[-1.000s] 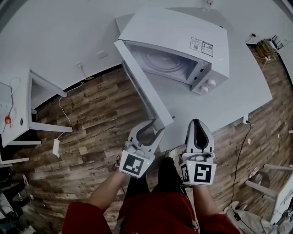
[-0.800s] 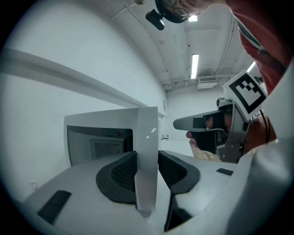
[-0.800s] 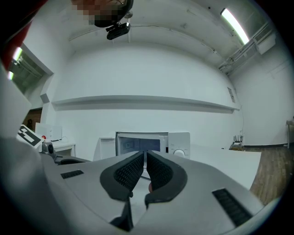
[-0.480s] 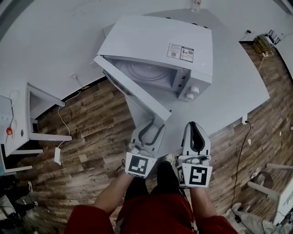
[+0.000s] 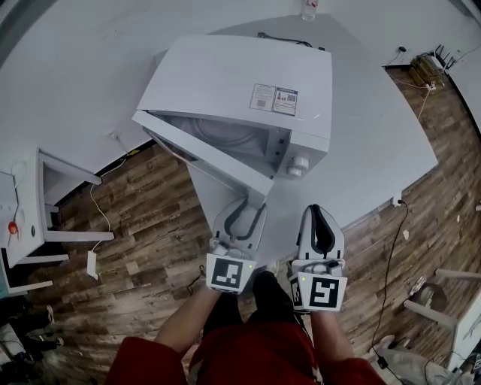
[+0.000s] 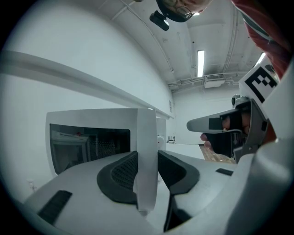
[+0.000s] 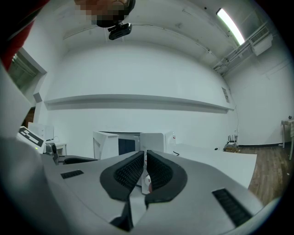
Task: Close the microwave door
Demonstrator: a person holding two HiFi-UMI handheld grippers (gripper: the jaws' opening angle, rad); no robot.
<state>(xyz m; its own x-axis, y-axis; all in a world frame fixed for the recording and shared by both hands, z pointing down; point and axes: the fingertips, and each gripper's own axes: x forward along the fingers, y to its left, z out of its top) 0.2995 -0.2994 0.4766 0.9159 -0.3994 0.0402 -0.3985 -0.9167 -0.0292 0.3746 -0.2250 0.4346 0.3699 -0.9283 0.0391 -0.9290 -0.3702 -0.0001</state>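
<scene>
A white microwave (image 5: 240, 83) stands on the white table (image 5: 376, 135), its door (image 5: 203, 154) partly open and swung out to the left. My left gripper (image 5: 246, 209) straddles the door's free edge (image 6: 147, 137). Its jaws have just been closing, and both dark pads (image 6: 121, 172) now lie against the edge. My right gripper (image 5: 319, 212) hovers beside it over the table's front, shut with nothing in it. In the right gripper view the right gripper (image 7: 145, 160) points level at the microwave (image 7: 154, 140), whose door (image 7: 103, 144) shows to the left.
A small white desk (image 5: 30, 210) stands at the left on the wood floor, with a cable and a power strip (image 5: 92, 263) near it. A bottle (image 5: 308, 9) sits at the table's far edge. Cables (image 5: 425, 64) lie at the far right corner.
The door has swung further toward the microwave's front. Both grippers have moved forward with it, the left one staying on the door's edge.
</scene>
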